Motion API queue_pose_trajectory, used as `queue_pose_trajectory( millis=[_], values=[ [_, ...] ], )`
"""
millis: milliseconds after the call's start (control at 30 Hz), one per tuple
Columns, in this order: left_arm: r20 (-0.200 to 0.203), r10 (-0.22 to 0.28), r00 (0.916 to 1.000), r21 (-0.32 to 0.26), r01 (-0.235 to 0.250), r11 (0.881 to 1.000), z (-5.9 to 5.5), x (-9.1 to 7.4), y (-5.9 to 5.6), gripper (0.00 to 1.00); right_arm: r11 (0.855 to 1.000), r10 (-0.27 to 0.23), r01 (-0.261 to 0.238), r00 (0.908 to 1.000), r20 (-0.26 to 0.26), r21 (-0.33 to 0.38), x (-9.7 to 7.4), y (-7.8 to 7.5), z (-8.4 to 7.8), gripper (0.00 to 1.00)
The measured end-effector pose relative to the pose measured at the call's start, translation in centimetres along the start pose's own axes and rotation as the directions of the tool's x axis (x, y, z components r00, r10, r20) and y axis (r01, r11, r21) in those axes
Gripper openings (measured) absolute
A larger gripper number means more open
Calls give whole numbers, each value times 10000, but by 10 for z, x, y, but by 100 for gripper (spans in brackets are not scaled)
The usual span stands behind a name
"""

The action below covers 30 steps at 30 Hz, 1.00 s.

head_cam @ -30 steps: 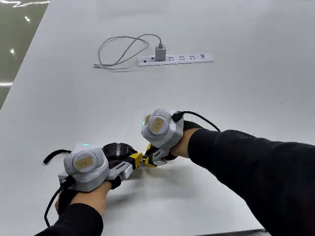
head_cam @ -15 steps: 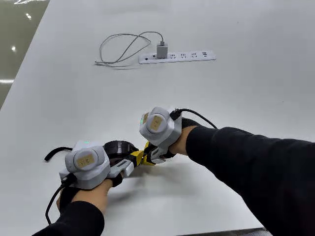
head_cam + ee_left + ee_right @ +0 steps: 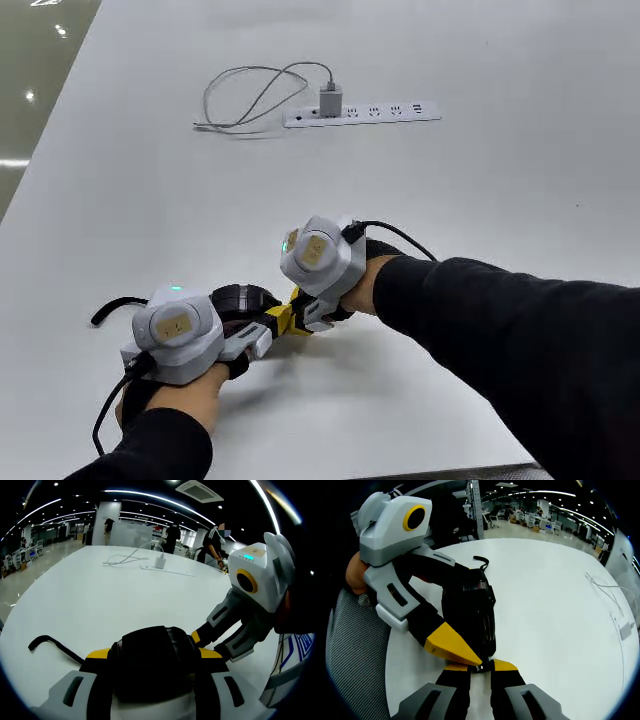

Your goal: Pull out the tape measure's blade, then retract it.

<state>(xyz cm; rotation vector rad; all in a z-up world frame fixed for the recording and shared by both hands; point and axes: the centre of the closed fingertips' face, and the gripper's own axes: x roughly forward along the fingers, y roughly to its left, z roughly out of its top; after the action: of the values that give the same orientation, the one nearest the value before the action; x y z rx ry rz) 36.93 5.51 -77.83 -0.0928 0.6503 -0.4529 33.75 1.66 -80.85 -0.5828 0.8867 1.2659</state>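
The tape measure (image 3: 240,300) is a round black case with a black wrist strap (image 3: 113,308), low on the white table (image 3: 450,190). My left gripper (image 3: 257,316) is shut on the case, and its yellow-tipped jaws press both sides of the tape measure (image 3: 155,660). The right gripper (image 3: 300,316) comes in from the right and meets the case's front. In the right gripper view its yellow tips are closed on the small blade hook (image 3: 480,669) at the mouth of the tape measure (image 3: 470,610). No length of blade shows outside the case.
A white power strip (image 3: 360,112) with a plugged charger (image 3: 328,100) and a looped white cable (image 3: 250,95) lies at the far middle of the table. The table's left edge (image 3: 50,130) drops to a glossy floor. People stand far off beyond the table.
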Motion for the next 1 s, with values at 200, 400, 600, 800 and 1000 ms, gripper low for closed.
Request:
queue_pose_trajectory(
  millis=[200,400,600,800,1000],
  values=[
    [14,19,10000,24,-19,10000,0,0,0,62,10000,-65,65,10000,-22,-68,0,0,0,12],
    [121,90,9999,103,-91,9999,0,0,-1,63,9995,-252,251,9996,-86,-171,0,-1,-1,13],
    [24,228,9997,32,-228,9997,0,1,0,63,9963,-721,717,9974,-81,-472,-3,-10,0,24],
    [-140,141,9998,-45,-142,9999,1,0,1,63,9962,-738,728,9970,-214,-470,-5,-9,-3,22],
    [-315,-138,9994,133,142,9998,1,-2,-1,62,9963,-842,836,9960,-289,-210,-15,-6,-8,21]
  ],
)
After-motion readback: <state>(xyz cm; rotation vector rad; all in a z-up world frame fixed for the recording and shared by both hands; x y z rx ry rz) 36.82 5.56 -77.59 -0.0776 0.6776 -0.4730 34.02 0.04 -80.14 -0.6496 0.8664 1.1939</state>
